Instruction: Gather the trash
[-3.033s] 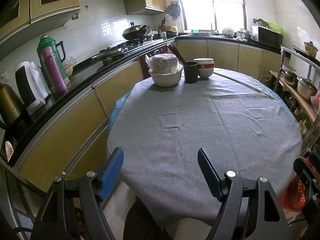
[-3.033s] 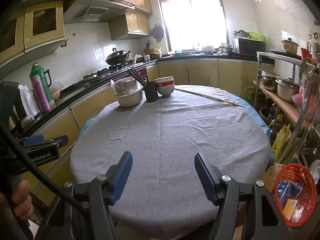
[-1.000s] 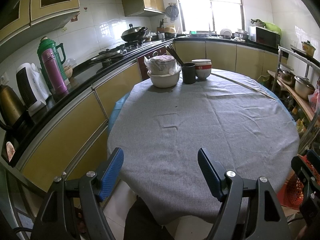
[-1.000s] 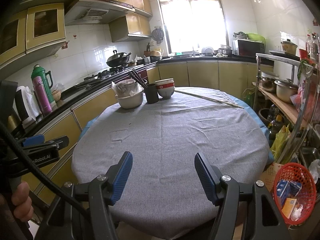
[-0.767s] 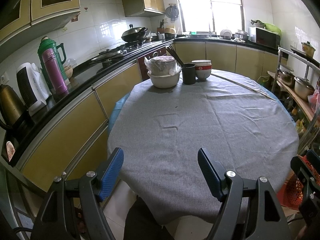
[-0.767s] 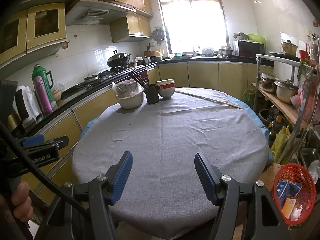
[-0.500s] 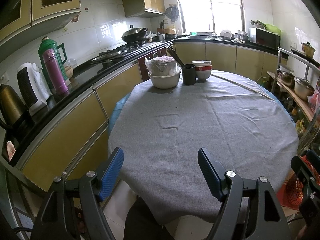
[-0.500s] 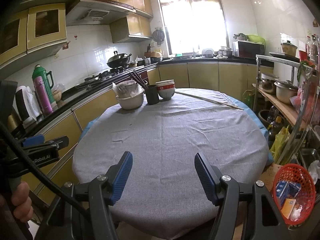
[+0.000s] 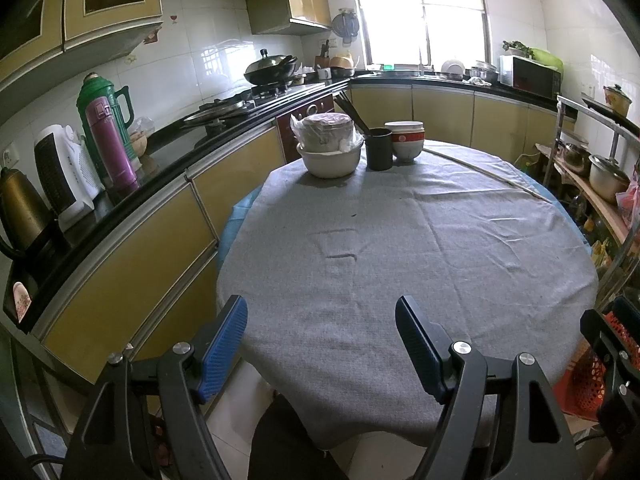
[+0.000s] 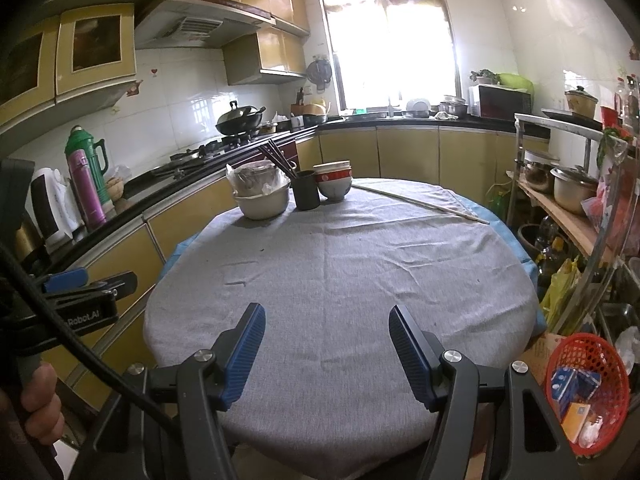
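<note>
Looks finished or nearly so: table (image 10: 340, 280) bare of litter, trash (image 10: 576, 396) sitting in the red basket (image 10: 560, 356) beside it, left gripper (image 9: 320, 344) and right gripper (image 10: 326, 344) spread, empty.

Daylight floods through the overexposed window (image 10: 390, 44), while fisheye distortion bends and darkens the edges.

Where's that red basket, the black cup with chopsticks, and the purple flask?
red basket (image 10: 582, 354): right wrist view, its mesh wall.
black cup (image 10: 306, 192): right wrist view, its side.
purple flask (image 9: 112, 144): left wrist view, middle of its body.
</note>
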`<state>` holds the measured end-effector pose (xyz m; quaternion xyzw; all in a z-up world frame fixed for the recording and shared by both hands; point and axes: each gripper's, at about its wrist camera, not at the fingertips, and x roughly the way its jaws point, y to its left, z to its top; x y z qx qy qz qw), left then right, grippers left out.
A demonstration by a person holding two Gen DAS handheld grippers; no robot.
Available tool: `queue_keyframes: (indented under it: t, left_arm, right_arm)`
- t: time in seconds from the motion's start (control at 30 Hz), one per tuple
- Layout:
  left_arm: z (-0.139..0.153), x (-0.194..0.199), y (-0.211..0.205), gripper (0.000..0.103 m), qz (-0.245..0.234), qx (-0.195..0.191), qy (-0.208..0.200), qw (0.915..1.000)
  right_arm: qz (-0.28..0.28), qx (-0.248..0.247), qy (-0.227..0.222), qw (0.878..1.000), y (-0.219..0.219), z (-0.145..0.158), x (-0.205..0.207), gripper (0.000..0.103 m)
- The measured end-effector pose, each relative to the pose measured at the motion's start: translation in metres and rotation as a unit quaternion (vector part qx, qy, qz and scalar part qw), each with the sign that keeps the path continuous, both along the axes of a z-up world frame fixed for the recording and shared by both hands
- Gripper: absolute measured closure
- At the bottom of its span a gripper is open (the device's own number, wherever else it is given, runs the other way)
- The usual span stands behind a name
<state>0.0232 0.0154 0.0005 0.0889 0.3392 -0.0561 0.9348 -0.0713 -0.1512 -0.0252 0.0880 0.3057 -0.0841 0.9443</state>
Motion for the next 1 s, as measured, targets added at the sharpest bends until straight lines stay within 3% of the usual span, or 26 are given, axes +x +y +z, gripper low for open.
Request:
queue_keyframes:
  t: [1.0]
  left_arm:
    - [-0.004,0.015,-0.001,0.026,0.004,0.002,0.008,1.0]
  right_arm:
    - [0.005,0.001,0.007,1.0,-0.007,-0.004,0.017,0.034]
